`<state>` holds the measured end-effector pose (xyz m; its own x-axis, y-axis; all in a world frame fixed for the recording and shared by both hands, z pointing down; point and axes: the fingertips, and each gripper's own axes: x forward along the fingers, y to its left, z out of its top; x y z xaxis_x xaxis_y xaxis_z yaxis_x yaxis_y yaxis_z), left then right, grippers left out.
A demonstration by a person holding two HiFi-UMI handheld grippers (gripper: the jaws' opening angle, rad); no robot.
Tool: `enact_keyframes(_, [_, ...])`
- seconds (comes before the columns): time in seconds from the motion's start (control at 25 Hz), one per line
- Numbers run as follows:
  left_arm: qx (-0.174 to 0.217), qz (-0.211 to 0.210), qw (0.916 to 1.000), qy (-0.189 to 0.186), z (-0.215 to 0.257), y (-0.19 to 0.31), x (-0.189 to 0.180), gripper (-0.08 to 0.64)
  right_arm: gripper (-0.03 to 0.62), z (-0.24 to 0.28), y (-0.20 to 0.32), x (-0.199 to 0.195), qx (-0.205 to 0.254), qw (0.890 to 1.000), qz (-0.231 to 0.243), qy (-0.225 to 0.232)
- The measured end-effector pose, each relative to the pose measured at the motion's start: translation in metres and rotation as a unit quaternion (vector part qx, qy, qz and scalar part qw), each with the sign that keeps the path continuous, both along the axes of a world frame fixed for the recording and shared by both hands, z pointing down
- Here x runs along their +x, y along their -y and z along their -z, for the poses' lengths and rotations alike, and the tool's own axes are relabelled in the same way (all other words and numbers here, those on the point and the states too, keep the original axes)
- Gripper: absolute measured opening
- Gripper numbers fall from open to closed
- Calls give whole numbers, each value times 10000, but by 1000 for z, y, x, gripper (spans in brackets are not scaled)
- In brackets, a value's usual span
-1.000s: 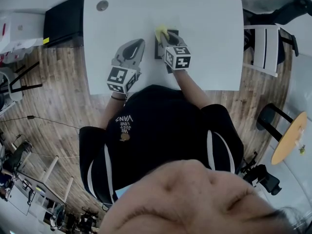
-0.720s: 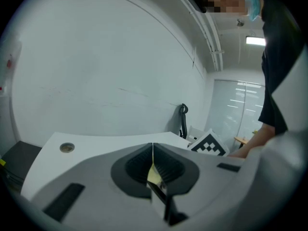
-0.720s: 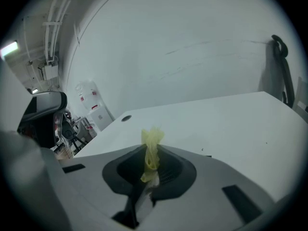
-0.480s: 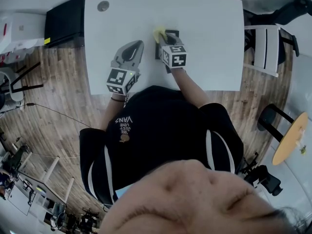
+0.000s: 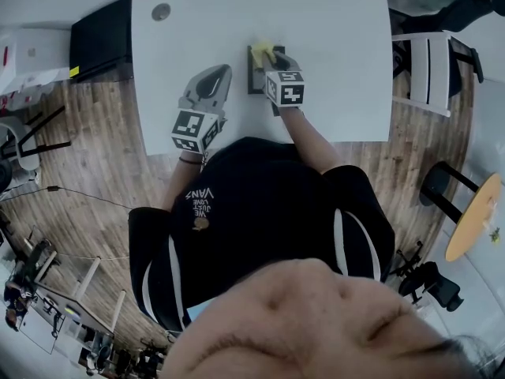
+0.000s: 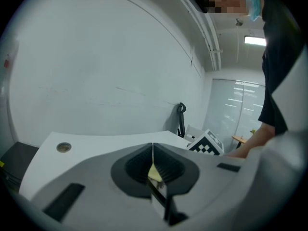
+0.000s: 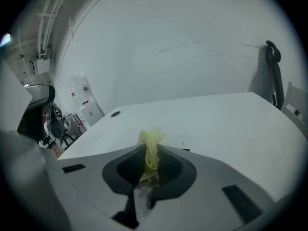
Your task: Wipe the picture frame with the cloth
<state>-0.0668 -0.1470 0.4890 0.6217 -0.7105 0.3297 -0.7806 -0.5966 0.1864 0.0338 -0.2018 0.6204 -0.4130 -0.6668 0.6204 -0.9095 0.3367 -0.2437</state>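
Observation:
A dark picture frame (image 5: 254, 81) lies flat on the white table (image 5: 339, 46), partly hidden under my right gripper (image 5: 268, 58). That gripper is shut on a yellow cloth (image 5: 261, 51), which rests at the frame's far end. In the right gripper view the cloth (image 7: 151, 146) sticks up bunched between the shut jaws of the right gripper (image 7: 151, 153). My left gripper (image 5: 220, 73) sits on the table to the left of the frame, apart from it. The left gripper (image 6: 153, 150) has its jaws pressed together, and the right gripper's marker cube (image 6: 207, 146) shows beyond it.
A round cable hole (image 5: 161, 11) sits at the table's far left corner. A black cabinet (image 5: 99, 34) stands left of the table and a white chair (image 5: 430, 61) at its right. A stool (image 5: 442, 188) and a round wooden table (image 5: 473, 219) stand further right.
The right gripper with the cloth slid slightly left over the frame's far end, then back right. The left gripper has stayed where it was.

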Motion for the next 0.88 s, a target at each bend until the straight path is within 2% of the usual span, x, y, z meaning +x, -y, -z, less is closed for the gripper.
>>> enact_keyframes(0.88, [102,-464,9989,-24,4,-1,34,17,48,0,-9,85,13,9959,-867,-261])
